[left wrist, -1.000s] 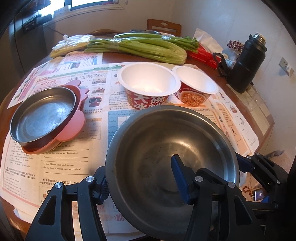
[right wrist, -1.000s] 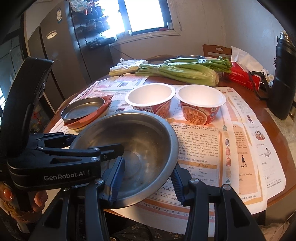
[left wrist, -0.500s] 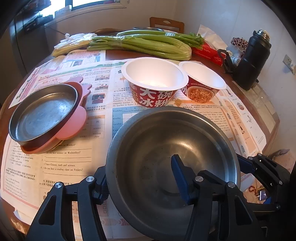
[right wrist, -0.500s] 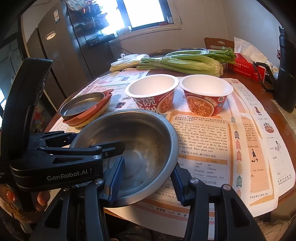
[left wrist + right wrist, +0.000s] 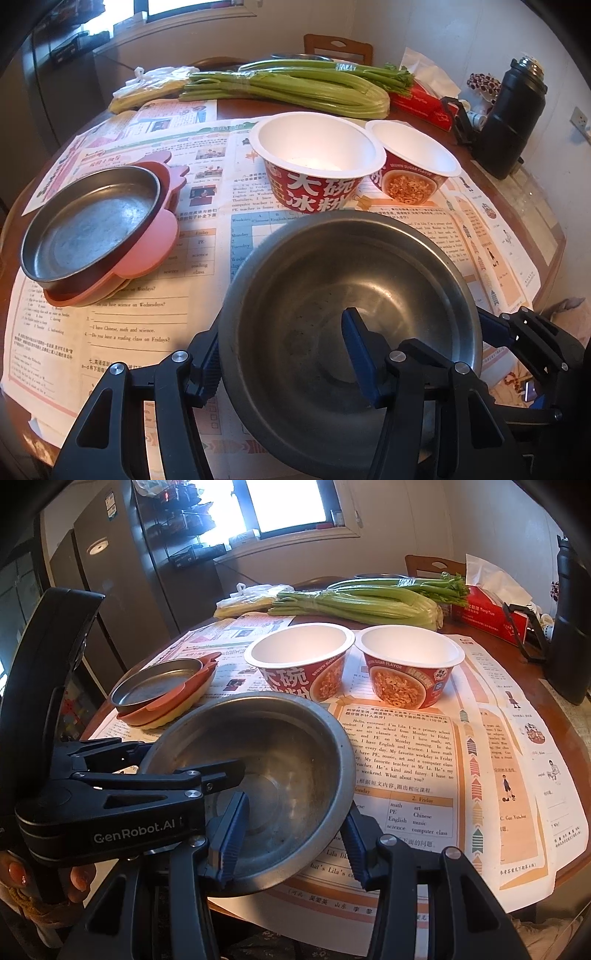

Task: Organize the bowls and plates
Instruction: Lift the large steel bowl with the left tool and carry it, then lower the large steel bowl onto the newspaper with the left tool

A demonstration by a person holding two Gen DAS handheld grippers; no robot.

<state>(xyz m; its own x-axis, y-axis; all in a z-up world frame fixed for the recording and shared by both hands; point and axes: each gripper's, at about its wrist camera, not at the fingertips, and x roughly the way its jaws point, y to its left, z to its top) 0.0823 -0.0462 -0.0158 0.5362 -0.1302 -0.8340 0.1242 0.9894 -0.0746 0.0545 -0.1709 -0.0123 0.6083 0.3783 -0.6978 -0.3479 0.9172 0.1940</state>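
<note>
A steel bowl is held above the near part of the table by both grippers. My left gripper grips its near-left rim, one finger inside and one outside. My right gripper grips its near-right rim the same way. Two red paper noodle bowls stand side by side behind it. A steel plate lies on a stack of pink and yellow plates at the left.
Newspaper covers the round wooden table. Celery, a plastic bag, a red tissue box and a black flask stand at the back and right. A chair is behind.
Both grippers have carried the steel bowl forward, closer to the two paper bowls. The grips have not changed.
</note>
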